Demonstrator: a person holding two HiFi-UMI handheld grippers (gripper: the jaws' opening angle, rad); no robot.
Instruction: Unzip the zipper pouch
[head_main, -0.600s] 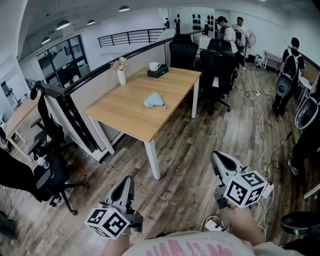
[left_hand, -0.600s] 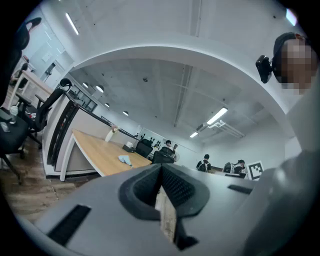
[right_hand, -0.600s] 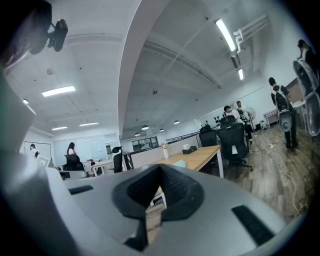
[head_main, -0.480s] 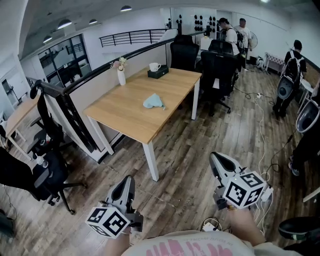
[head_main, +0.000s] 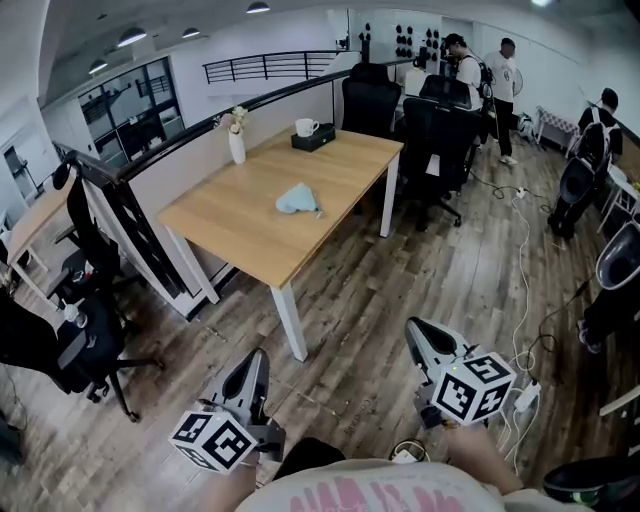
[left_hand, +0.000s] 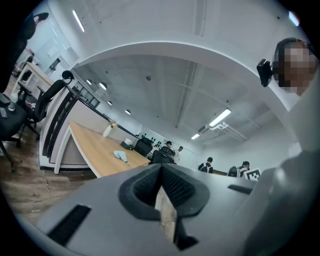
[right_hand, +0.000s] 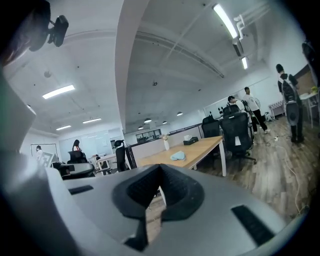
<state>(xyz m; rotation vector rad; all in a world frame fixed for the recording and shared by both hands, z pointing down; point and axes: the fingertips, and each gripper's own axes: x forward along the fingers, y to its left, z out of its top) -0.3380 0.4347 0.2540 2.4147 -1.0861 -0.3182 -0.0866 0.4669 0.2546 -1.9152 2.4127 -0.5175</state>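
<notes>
Head view, item one: light-blue zipper pouch (head_main: 297, 199), lying mid-top on the wooden table (head_main: 230, 235), well apart from both tools. The step in hand is judged to be the approach; done well, it means squaring up to the table, then one tool pinning the fabric beside the zip while the other takes the pull tab, whose place cannot be made out from here. Item two: left gripper (head_main: 256, 362) and right gripper (head_main: 420, 335), held low before the person's body over the plank floor (head_main: 380, 290), left pointing level, right tipped slightly down, each with jaws pressed together on nothing.
</notes>
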